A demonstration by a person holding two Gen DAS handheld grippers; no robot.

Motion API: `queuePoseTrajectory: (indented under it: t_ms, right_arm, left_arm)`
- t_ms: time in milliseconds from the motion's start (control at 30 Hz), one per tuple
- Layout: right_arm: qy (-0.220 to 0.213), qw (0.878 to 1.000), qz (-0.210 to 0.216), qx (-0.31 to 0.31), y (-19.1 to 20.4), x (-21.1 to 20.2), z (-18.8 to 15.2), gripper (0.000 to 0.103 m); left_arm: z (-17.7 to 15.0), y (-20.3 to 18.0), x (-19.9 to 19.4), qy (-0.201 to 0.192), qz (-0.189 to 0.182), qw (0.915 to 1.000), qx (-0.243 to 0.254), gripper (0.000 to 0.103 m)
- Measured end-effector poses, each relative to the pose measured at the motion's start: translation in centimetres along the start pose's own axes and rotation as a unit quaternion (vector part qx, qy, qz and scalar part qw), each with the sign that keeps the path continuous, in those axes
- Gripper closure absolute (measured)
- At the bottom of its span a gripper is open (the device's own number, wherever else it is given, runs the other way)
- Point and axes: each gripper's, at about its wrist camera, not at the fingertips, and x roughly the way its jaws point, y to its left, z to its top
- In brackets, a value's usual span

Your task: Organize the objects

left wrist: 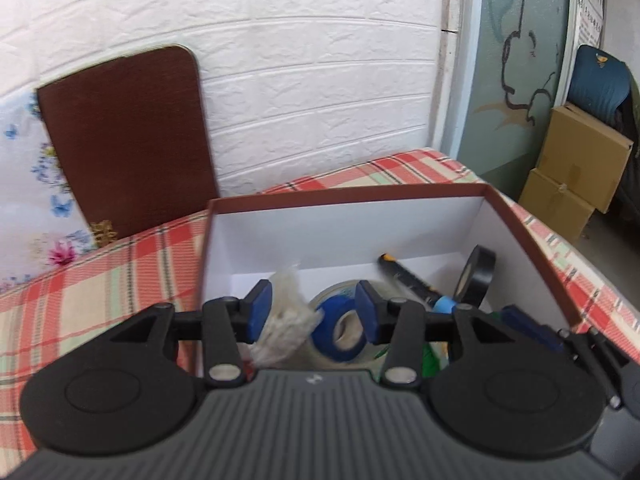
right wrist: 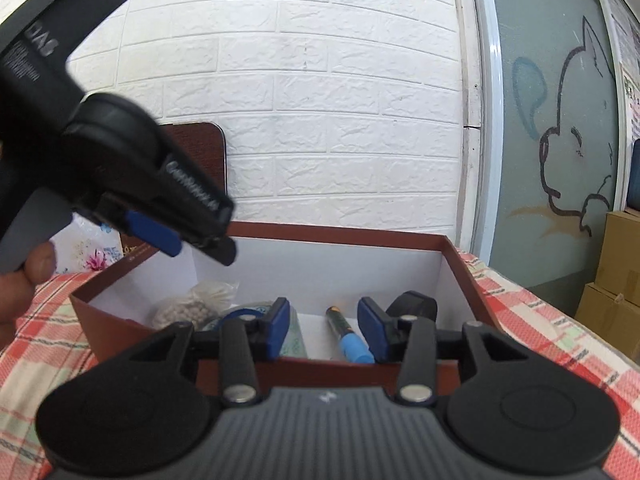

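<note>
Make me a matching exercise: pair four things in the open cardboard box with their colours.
Things:
1. Ring-shaped roll of tape
2. Roll of electrical tape leaning on the box wall
3. Cap of the marker pen
4. Small mesh bag of round beads

Colours:
A. black
B. off-white
C. dark blue
D. light blue

Pairs: 1-C, 2-A, 3-D, 4-B

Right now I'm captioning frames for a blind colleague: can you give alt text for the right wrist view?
Open right tongs hover empty at the near rim of a brown box holding a blue-capped marker, black tape roll and bag of small beads. The left tongs reach in from upper left, over plaid cloth.
</note>
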Motion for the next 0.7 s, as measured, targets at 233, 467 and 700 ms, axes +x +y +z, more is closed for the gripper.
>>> queuePoseTrajectory:
  t_ms: [233, 467, 700]
  right_arm:
    - [0.016, 0.998, 0.021, 0.051, 0.7, -2.7, 0.1, 0.058]
    - [0.070, 0.990, 0.074, 0.095, 2.2, -4.2, -1.2, 0.054]
    - [0.151, 0.975, 0.121, 0.106, 5.9, -3.4, -3.9, 0.054]
  left_arm:
    - [-3.4, 2.1, -3.9, -0.005, 0.026, 0.9996, -0.009, 0.045]
    - [-7.9, 5.6, -6.6, -0.006, 0.075, 0.9967, -0.031, 0.030]
    - [-11.6, 9.5, -6.9, 0.030, 0.100, 0.9923, -0.068, 0.030]
